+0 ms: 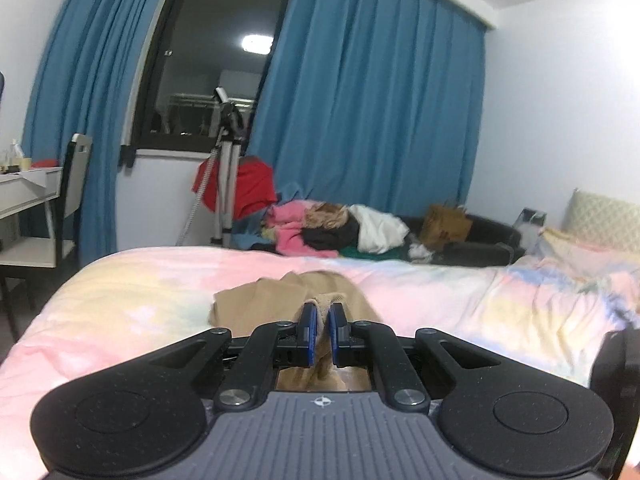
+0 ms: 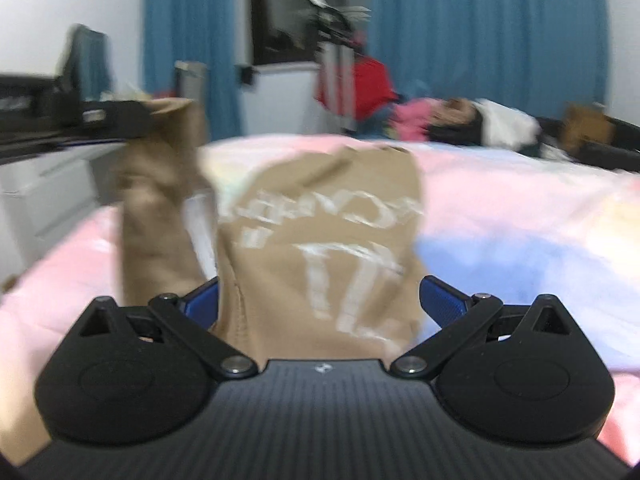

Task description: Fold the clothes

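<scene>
Here we go, one tan garment (image 1: 256, 304) in play, lying partly on the pastel bedspread (image 1: 420, 300) at about 12 o'clock from the left gripper (image 1: 320, 322); that claw is pinched tight on a fold of the tan cloth, the blue pads (image 1: 308, 332) pressed almost together with fabric squeezed between them. Over to the right wrist view, blurred but readable; the right gripper (image 2: 320, 300) has its jaws spread wide, and the tan garment (image 2: 320, 248) with its white lettering drapes between them, whether the pads touch it I cannot tell; a bunched part of the cloth rises at 10 o'clock, gripped by a dark shape that looks like the other claw. Progress, by my reading: early days; the garment is rumpled and half lifted, no tidy fold showing yet, so the spreading flat and all the folding remain. The count: two grippers, one garment in hand, one bed, and one mixed heap of waiting clothes (image 1: 336, 228) at 1 o'clock beyond the bed's far edge; pieces in that heap too tangled to number.
</scene>
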A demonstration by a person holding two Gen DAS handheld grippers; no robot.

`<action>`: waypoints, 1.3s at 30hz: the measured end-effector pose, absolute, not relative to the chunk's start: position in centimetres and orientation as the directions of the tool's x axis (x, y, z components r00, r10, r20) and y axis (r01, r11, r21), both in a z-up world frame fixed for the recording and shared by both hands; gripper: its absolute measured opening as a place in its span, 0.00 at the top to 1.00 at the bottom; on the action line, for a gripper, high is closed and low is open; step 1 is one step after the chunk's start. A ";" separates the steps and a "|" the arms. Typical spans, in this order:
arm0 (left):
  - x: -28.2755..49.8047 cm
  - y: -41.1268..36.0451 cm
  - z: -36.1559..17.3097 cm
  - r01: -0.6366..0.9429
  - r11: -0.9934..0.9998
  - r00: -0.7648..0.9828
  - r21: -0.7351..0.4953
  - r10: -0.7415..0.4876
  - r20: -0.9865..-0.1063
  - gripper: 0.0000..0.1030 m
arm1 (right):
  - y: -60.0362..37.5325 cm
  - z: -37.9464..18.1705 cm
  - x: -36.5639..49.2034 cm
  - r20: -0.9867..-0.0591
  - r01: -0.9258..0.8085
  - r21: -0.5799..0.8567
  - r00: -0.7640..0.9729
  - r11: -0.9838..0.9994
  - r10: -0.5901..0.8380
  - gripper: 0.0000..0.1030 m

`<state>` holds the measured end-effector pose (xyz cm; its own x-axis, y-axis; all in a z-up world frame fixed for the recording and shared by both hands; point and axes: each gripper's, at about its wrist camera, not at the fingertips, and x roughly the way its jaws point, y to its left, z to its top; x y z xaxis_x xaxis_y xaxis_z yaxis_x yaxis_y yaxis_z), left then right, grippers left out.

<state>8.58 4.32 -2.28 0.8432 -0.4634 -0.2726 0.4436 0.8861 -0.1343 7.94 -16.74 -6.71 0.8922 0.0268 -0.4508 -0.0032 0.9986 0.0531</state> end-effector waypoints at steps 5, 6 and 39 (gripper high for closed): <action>8.3 4.6 -2.5 0.457 0.871 0.824 -0.179 -0.491 -0.283 0.93 | -20.0 -6.5 7.4 -0.480 0.109 0.113 0.876 0.988 -0.042 0.00; 7.8 4.5 -2.4 0.472 0.864 0.823 -0.177 -0.504 -0.262 0.93 | -20.0 -6.5 7.2 -0.484 0.107 0.100 0.874 0.989 -0.045 0.00; 5.0 2.5 -2.4 0.466 0.877 0.827 -0.119 -0.479 -0.294 0.91 | -24.1 -5.3 6.9 -0.416 0.335 0.084 0.868 0.938 -0.272 0.00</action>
